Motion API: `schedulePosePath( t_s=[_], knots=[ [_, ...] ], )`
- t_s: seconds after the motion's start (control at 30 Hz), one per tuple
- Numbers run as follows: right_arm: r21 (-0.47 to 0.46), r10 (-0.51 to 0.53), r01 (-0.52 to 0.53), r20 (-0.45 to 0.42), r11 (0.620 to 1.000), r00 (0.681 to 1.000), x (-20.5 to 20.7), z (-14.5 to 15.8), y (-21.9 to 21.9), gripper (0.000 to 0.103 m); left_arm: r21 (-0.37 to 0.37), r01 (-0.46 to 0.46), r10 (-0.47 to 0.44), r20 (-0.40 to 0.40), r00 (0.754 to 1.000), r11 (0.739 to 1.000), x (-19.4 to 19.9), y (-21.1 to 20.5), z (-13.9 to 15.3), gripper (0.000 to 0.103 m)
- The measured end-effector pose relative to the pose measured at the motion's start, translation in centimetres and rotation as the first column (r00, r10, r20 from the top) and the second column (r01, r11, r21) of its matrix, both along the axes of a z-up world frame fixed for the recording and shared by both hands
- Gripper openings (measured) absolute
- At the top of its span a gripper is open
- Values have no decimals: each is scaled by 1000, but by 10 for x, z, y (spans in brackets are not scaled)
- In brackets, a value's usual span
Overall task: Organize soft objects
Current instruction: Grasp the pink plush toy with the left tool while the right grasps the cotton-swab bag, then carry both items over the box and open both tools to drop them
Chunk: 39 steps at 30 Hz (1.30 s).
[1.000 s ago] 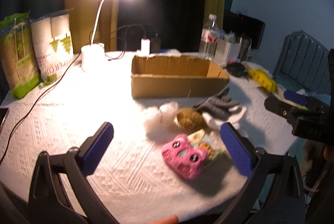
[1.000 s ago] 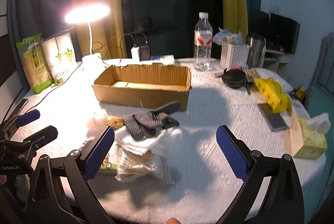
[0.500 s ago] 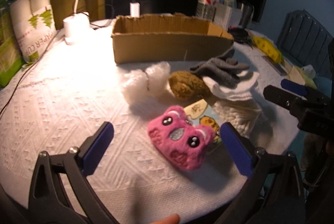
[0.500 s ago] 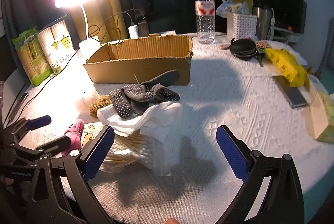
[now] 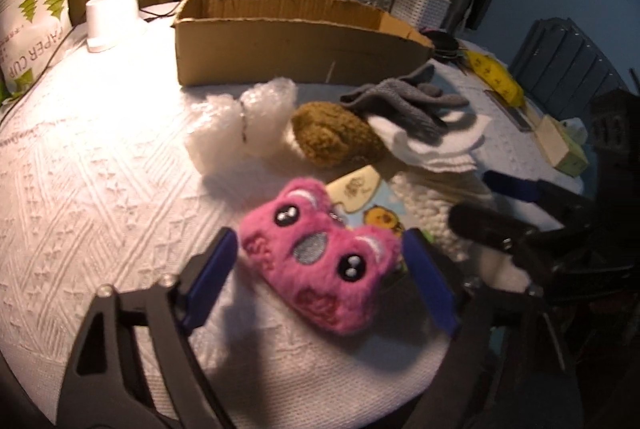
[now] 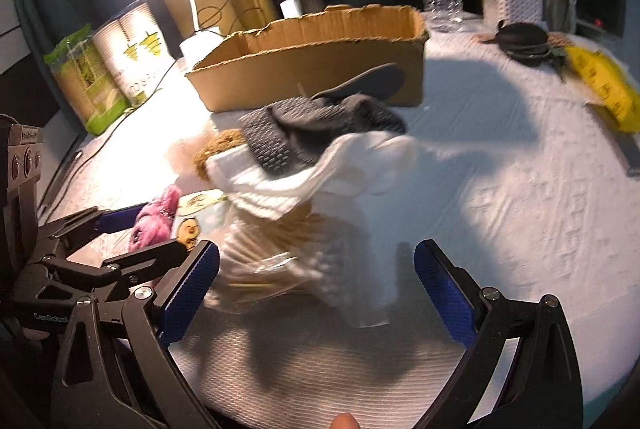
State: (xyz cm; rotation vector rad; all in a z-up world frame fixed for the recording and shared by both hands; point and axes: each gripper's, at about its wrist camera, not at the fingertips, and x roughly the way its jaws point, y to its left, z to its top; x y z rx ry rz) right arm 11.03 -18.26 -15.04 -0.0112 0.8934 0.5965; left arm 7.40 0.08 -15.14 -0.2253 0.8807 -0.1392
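Barely started, I'd say: the box (image 5: 280, 41) is looking empty as far as I can see, and every soft thing is still sitting on the desk (image 5: 100, 169) in front of it. The left claw (image 5: 320, 269) is closing around the pink plush (image 5: 320, 257), pads not pressing yet. The right claw (image 6: 316, 281) is hanging wide apart near the white cloth (image 6: 320, 181). Compared with a second ago, both claws are sitting lower and closer to the pile.

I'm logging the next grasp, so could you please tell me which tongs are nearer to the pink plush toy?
Left. The left tongs straddle the pink plush toy, jaws closing around it. The right tongs sit off to its side, at the white cloth pile.
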Motion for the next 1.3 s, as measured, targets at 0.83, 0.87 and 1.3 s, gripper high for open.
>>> schedulePosePath(
  t_s=[0.83,0.87,1.3],
  knots=[
    [10,22,-23,105,1000,994,-26,54,-22,65,-56,35,-29,106,994,998,-24,6,33,42],
    [9,20,-21,115,1000,993,-27,59,-23,65,-50,33,-27,118,993,998,-24,7,38,42],
    [22,10,-15,213,1000,977,-15,97,-22,65,-10,19,-16,226,974,1000,-12,20,82,42]
  ],
)
